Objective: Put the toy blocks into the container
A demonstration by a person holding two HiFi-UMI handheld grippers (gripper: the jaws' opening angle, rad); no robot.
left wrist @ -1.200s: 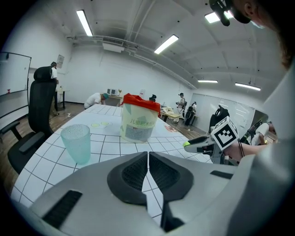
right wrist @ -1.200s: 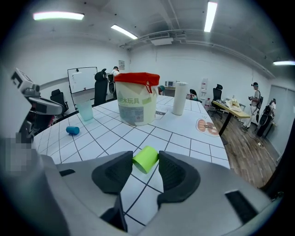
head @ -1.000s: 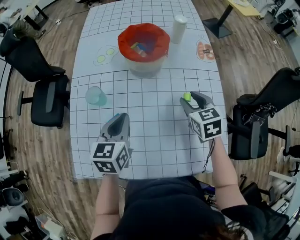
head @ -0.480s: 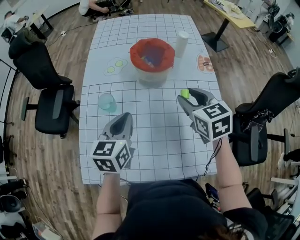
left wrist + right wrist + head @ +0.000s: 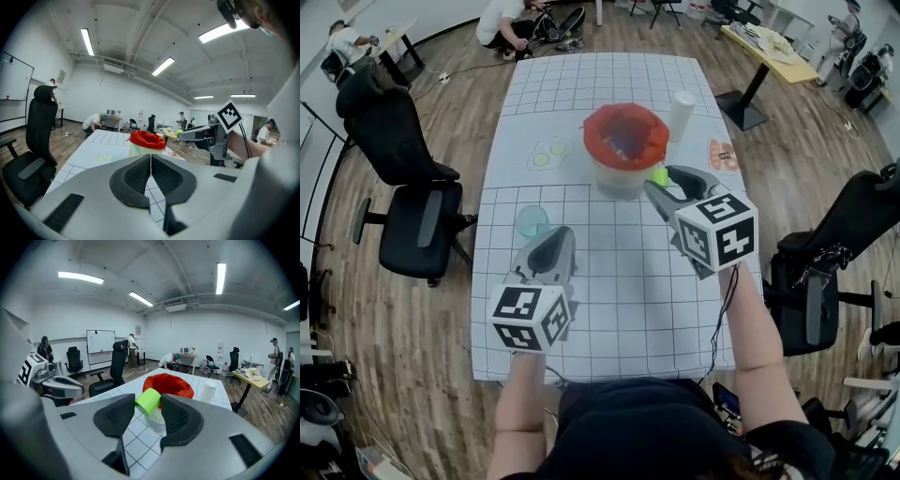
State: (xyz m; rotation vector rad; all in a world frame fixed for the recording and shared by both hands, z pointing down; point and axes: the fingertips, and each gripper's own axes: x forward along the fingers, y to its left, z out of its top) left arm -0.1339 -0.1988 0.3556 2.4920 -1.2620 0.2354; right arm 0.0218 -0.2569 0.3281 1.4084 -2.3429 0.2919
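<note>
Right gripper (image 5: 660,184): clamped on green block (image 5: 149,401), in the air just beside the container's near-right rim
Left gripper (image 5: 556,236): jaws pressed together, empty, over the table's (image 5: 619,291) near-left part
Container (image 5: 592,139): red-lined, mid-table toward the far edge

Lime-green block (image 5: 148,401), tilted, pinched betw. right fingers (image 5: 117,416) just by container (image 5: 619,180): upright red-lined tub on bench (image 5: 609,281), w/ blocks (image 5: 625,145) inside.

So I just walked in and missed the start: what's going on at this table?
A person is working with a hand-held tool in each hand. The right tool is shut on a green toy block, held in the air close beside the red-lined container. The left tool is shut and empty, above the gridded table.
</note>
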